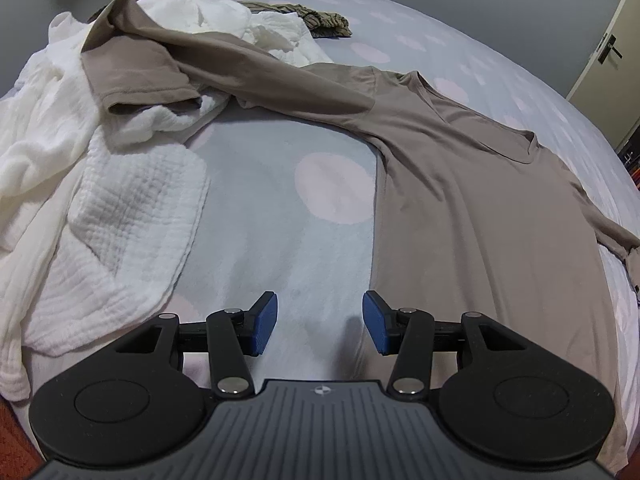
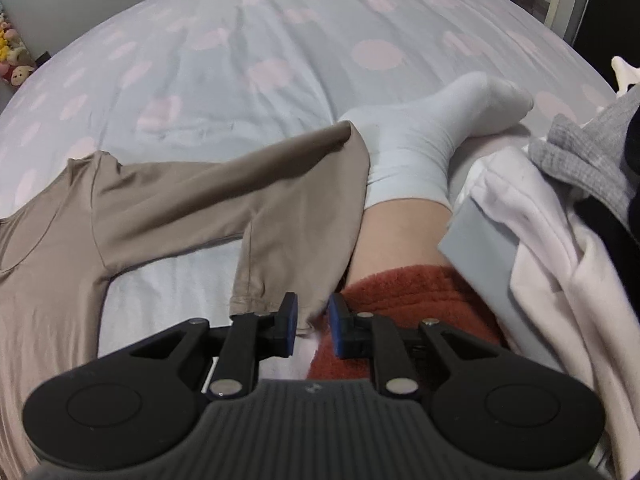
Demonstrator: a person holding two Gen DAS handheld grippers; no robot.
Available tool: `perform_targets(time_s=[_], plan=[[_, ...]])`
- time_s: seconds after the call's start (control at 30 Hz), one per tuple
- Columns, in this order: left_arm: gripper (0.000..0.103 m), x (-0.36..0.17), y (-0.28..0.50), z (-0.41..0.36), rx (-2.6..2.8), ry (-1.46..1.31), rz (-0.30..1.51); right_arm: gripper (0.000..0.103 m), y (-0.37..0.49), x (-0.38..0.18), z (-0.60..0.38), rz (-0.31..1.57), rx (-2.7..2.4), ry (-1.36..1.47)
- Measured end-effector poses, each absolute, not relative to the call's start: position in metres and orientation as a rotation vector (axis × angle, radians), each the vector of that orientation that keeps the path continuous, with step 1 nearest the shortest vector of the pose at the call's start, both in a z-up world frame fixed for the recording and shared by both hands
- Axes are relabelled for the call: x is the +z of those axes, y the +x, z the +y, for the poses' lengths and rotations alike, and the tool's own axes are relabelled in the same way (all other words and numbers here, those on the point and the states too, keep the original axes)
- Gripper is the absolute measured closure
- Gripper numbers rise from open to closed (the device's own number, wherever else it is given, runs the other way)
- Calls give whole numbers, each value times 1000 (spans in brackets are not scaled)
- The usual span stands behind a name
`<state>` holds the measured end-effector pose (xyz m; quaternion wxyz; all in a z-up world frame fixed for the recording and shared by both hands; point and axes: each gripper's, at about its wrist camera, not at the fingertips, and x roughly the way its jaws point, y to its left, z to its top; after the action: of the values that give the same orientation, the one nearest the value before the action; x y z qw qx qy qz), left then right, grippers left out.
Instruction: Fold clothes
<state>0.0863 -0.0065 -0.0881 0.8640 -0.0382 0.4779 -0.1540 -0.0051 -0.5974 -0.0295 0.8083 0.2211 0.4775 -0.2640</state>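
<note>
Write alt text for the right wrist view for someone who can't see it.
The right gripper hangs with its jaws slightly apart over the cuff of a taupe long-sleeved shirt spread on a pale blue bedsheet with pink dots. Beside the sleeve lies a person's leg in a white sock.

A taupe long-sleeved top [image 1: 480, 200] lies spread flat on the bed, neckline far, one sleeve stretched left over a heap of white clothes [image 1: 80, 160], the other sleeve bent near
</note>
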Motion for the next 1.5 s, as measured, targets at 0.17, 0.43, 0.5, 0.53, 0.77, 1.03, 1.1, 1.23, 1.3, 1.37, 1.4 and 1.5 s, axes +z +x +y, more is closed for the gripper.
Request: perform_targets(time_s=[0.17,0.43,0.5,0.53,0.77,1.03,1.1,1.23,1.3,1.37,1.4,1.5], plan=[[58,-89,87,-4,-320,-94,1002,86,5,-39,-597,1047,-602,461],[58,-92,89,-2,-317,-99,1007,100,4,-38,-597,1029,-637,440],[58,-92,89,-2,-318,-99,1007,100,2,-32,-599,1018,-632,445],[58,-92,89,-2,-318,-99,1007,100,1,-26,-601,1008,-630,449],[58,-94,89,-3,-313,-96,1008,100,0,37,-633,920,-671,421],[58,-94,88,-5,-307,-80,1012,101,14,83,-690,890,-786,340],[58,-94,89,-5,-302,-74,1015,101,18,83,-707,892,-833,323],[58,-95,90,-8,-290,-62,1022,101,27,71,-740,933,-941,267],[58,-95,91,-11,-282,-51,1025,101,29,59,-754,955,-973,281],[58,-94,93,-13,-277,-41,1027,101,31,41,-766,985,-1000,286],[58,-94,93,-14,-274,-37,1029,101,32,32,-770,1000,-1010,290],[57,-93,95,-14,-276,-34,1038,101,31,10,-776,1013,-1012,309]])
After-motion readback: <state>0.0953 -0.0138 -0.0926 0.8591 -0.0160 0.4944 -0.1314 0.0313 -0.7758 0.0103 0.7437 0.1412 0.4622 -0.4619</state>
